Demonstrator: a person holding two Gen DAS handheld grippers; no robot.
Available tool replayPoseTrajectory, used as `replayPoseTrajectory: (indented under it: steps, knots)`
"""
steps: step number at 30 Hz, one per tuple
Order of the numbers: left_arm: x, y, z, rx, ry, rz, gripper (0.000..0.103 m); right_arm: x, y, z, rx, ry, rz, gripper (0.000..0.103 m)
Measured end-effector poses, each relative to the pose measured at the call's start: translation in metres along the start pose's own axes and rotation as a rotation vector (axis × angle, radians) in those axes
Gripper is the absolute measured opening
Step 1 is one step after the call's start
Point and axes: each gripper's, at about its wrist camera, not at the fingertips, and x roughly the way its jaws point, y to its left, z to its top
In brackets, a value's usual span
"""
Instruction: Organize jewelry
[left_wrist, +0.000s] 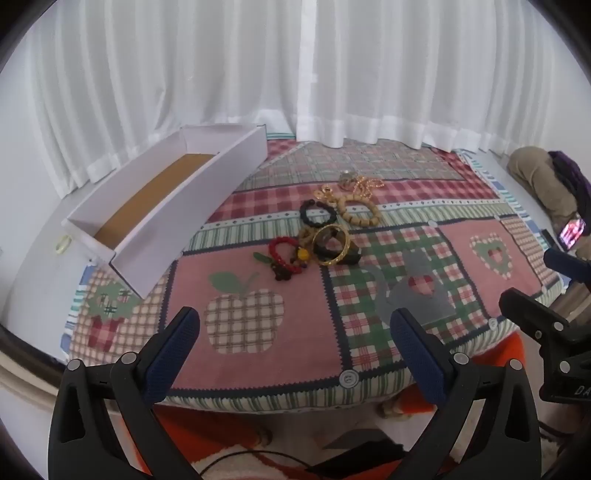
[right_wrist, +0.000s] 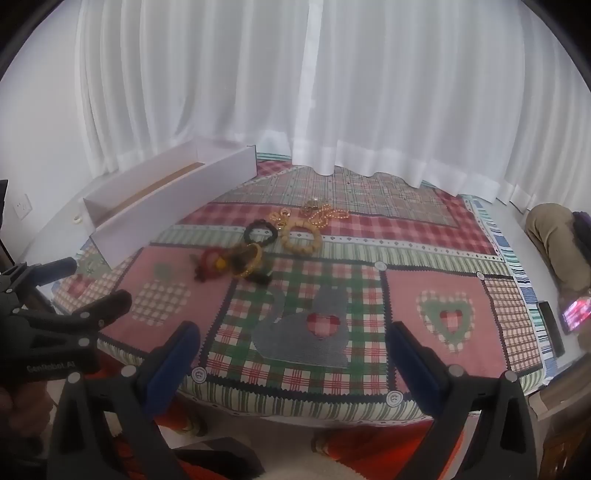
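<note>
Jewelry lies in a loose pile on the patchwork cloth (left_wrist: 258, 314): a red bead bracelet (left_wrist: 283, 254), a gold bangle (left_wrist: 332, 245), a black bead bracelet (left_wrist: 318, 214), a tan bead bracelet (left_wrist: 360, 210) and a gold chain (left_wrist: 364, 184). The right wrist view shows the same red bracelet (right_wrist: 210, 261), gold bangle (right_wrist: 248, 264), black bracelet (right_wrist: 261, 232) and tan bracelet (right_wrist: 301, 238). A white open box (left_wrist: 173, 210) with a brown floor stands left of the pile. My left gripper (left_wrist: 295, 328) is open and empty, well short of the pile. My right gripper (right_wrist: 293, 341) is open and empty too.
White curtains (left_wrist: 295, 74) hang behind the table. A lit phone (left_wrist: 572, 233) lies at the far right beside a tan cushion (left_wrist: 535, 173). In the right wrist view the phone (right_wrist: 576, 310) sits by a dark remote (right_wrist: 552, 326). An orange rug (right_wrist: 369, 443) shows below the table edge.
</note>
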Motion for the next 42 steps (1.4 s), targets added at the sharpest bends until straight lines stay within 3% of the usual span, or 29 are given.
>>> replayPoseTrajectory:
  steps: [42]
  knots:
    - [-0.0008,0.0008,-0.0032,-0.003,0.014,-0.002,0.102,0.0014,0.0016,-0.0011,0.002,0.002,0.000,0.102]
